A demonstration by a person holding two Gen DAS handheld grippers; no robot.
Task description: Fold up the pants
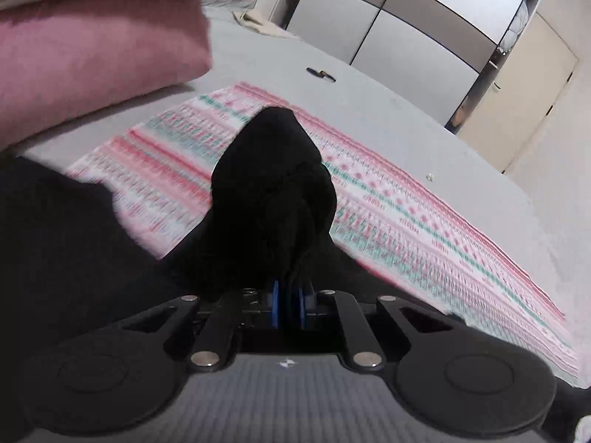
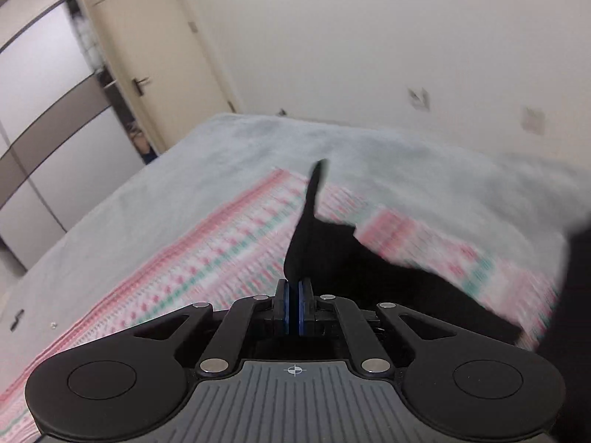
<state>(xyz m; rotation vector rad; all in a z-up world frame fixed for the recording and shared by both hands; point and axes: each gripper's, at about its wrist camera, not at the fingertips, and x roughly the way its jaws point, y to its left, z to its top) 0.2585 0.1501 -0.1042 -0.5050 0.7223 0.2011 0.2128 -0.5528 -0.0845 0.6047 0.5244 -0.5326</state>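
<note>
The black pants [image 1: 273,192] are lifted above a pink, white and green patterned blanket [image 1: 406,221] on the bed. My left gripper [image 1: 290,295] is shut on a thick bunch of the black fabric, which rises in front of it and hangs away to the left. My right gripper [image 2: 294,291] is shut on a thin edge of the pants [image 2: 314,236], which stands up as a narrow flap and trails off to the right. The blanket [image 2: 207,258] lies below it. The blue pads are mostly hidden by cloth.
Pink pillows [image 1: 92,62] lie at the upper left. A small dark object [image 1: 320,74] sits on the grey bed sheet [image 1: 388,110]. A wardrobe [image 1: 406,18] and a door [image 2: 159,55] stand beyond the bed. Grey bedding [image 2: 369,155] stretches to the wall.
</note>
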